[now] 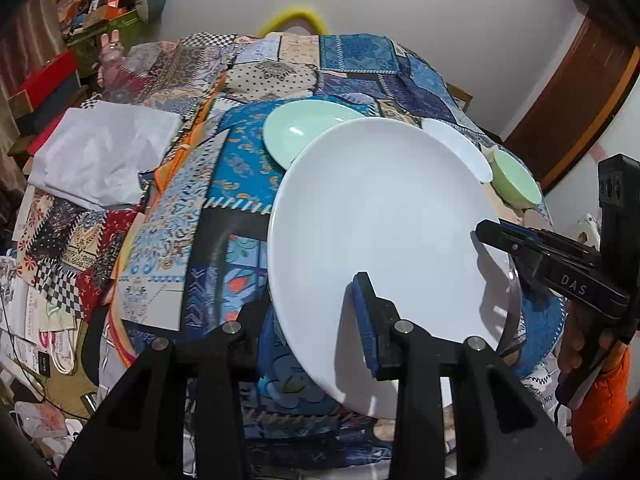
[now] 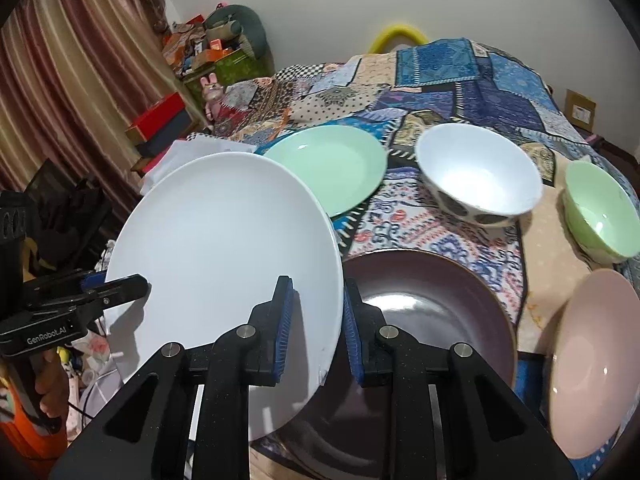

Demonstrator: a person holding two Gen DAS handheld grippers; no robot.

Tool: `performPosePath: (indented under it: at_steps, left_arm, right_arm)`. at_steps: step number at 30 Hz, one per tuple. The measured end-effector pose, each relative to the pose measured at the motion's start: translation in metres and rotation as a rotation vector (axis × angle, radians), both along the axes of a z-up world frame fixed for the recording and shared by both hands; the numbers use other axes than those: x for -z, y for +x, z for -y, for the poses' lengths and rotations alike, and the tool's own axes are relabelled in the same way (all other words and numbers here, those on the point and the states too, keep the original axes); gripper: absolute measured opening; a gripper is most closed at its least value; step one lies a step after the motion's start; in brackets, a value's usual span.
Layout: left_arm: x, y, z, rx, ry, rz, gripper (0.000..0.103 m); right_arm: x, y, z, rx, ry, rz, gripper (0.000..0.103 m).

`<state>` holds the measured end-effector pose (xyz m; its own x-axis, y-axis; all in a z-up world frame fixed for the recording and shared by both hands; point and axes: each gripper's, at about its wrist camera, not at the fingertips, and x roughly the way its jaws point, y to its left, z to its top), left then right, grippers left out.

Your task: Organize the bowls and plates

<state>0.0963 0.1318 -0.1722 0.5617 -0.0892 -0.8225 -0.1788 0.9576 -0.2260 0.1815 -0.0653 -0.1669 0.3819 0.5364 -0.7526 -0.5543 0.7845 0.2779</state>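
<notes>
A large white plate [image 1: 380,240] is held tilted above the table between both grippers; it also shows in the right wrist view [image 2: 224,248]. My left gripper [image 1: 320,332] is shut on its left edge, and shows in the right wrist view [image 2: 124,286]. My right gripper [image 2: 318,330] straddles the plate's right edge with a small gap at the pads, and shows in the left wrist view [image 1: 492,232]. Below lies a dark purple plate [image 2: 432,320]. A mint plate [image 2: 332,164], a white bowl [image 2: 480,172], a green bowl [image 2: 600,212] and a pink plate [image 2: 596,360] sit on the table.
The table wears a patchwork cloth [image 2: 460,76]. A folded white cloth [image 1: 104,156] lies at its left. Boxes and clutter [image 2: 208,52] stand by the curtain [image 2: 72,92] at the far left. The floor at left holds bags and papers [image 1: 36,320].
</notes>
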Motion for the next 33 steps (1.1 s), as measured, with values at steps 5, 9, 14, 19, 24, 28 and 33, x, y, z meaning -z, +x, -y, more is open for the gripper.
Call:
performPosePath:
  at_steps: [5,9,14,19,24,28,33]
  left_arm:
    - [-0.001,0.007,0.014,0.027,-0.002,-0.003,0.034]
    - [-0.001,0.012,0.025,0.049,-0.005,-0.002,0.034]
    - [0.0,0.019,0.04,0.08,0.002,-0.006,0.034]
    - [0.003,0.027,0.055,0.112,0.003,-0.02,0.034]
    - [0.009,0.034,0.068,0.14,0.003,-0.036,0.034]
    - [0.016,0.041,0.079,0.162,0.004,-0.053,0.034]
    - [0.024,0.047,0.089,0.185,0.011,-0.073,0.034]
  right_arm:
    - [-0.001,-0.002,0.018,0.031,0.005,0.001,0.022]
    - [-0.002,-0.004,0.03,0.056,0.007,-0.001,0.022]
    - [0.0,-0.005,0.044,0.082,0.012,-0.008,0.022]
    - [0.007,-0.007,0.065,0.121,0.025,-0.033,0.022]
    - [0.017,-0.008,0.082,0.15,0.027,-0.062,0.022]
    - [0.024,-0.009,0.091,0.17,0.029,-0.084,0.022]
    - [0.033,-0.009,0.1,0.188,0.028,-0.105,0.022]
